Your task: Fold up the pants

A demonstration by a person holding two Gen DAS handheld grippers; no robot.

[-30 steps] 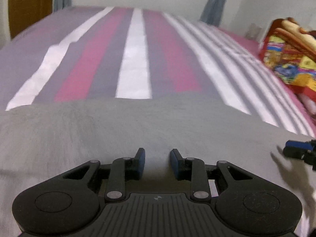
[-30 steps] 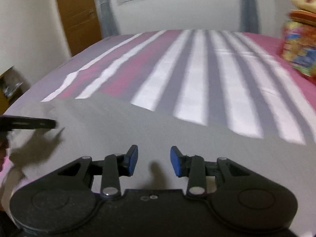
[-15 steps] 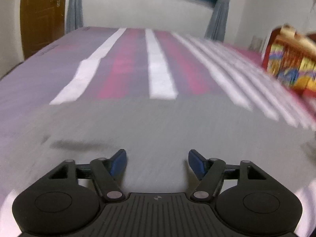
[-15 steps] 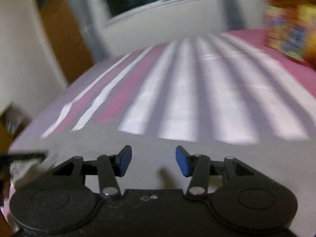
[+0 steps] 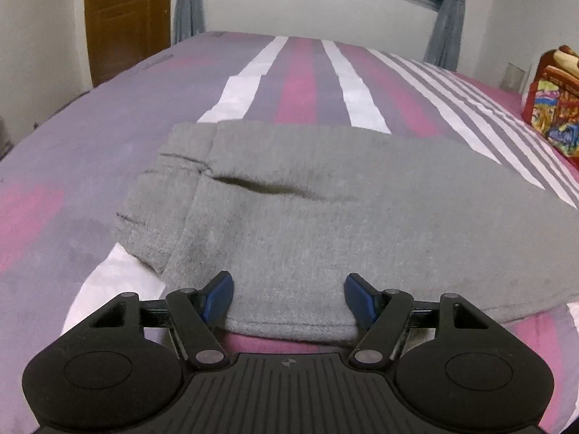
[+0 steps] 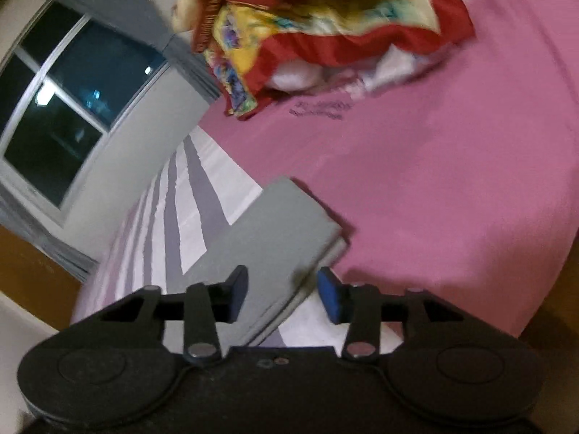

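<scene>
Pants (image 5: 325, 209): grey fleece, folded, flat on striped bed (image 5: 72, 166) near its front edge. Left gripper (image 5: 288, 294): jaws wide, empty, over the near hem. Right gripper (image 6: 283, 294): jaws narrowing (nothing gripped), above the folded end.

Grey fleece pants (image 5: 325, 217): folded into a thick flat bundle, lying on the striped bedsheet (image 5: 300, 83). In the left wrist view they fill the centre, with the ribbed band end at 9 o'clock, a dark fold crease just right of it, and the near hem at 6 o'clock. In the right wrist view the pants (image 6: 267, 238) show a squared corner at 1 o'clock, stacked layers visible along the edge.
</scene>
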